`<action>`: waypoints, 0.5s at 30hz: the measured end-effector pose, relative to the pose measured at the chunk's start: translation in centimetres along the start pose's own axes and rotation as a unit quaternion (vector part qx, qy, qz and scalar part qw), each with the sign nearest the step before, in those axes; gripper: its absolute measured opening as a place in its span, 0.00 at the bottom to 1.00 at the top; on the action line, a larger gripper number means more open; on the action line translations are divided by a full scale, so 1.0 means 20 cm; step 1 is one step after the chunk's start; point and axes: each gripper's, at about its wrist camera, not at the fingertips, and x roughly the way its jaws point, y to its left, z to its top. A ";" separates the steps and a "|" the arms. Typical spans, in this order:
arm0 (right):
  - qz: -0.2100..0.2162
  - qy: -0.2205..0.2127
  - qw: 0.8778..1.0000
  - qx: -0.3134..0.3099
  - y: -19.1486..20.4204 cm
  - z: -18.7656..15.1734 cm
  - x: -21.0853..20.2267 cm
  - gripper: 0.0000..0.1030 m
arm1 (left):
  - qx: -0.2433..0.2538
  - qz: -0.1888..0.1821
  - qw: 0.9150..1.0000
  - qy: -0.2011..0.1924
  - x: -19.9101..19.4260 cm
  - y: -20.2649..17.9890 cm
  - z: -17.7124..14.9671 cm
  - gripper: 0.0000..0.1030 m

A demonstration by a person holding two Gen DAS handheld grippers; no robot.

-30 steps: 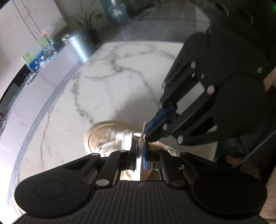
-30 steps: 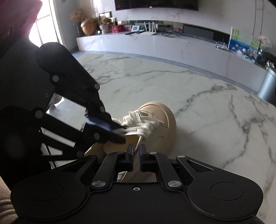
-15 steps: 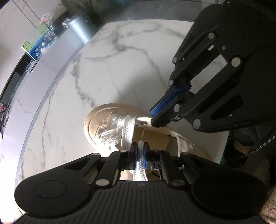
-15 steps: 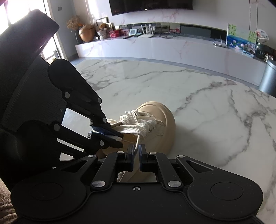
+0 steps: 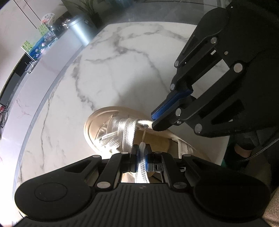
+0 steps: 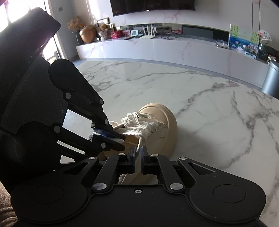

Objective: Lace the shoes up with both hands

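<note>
Lace (image 5: pixel 142 162) pinched btwn left fingers (image 5: pixel 134 161), over shoe (image 5: pixel 97 122).

L gripper (image 5: pixel 142 153) is tipping down: shoe (image 5: pixel 97 125) w/ crossed laces is coming fully into its view. R gripper (image 5: pixel 154 122) is shifting toward 2 o'clock, tip now by eyelet (image 5: pixel 144 125).

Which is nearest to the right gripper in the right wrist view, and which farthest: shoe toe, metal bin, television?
1. Shoe toe: just ahead of the right gripper, on the table.
2. Metal bin: far right, past the table edge.
3. Television: on the back wall, top centre.
</note>
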 end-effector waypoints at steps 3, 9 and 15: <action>0.001 0.000 1.000 0.000 0.00 0.00 0.01 0.04 | -0.002 0.001 1.000 -0.004 -0.01 0.00 0.00 0.06; 0.000 0.000 1.000 -0.001 0.00 0.01 0.00 0.04 | -0.001 -0.003 1.000 -0.003 0.00 0.00 0.01 0.06; 0.000 -0.001 1.000 -0.002 0.01 0.00 0.01 0.04 | -0.004 -0.004 1.000 -0.008 0.02 0.00 0.02 0.06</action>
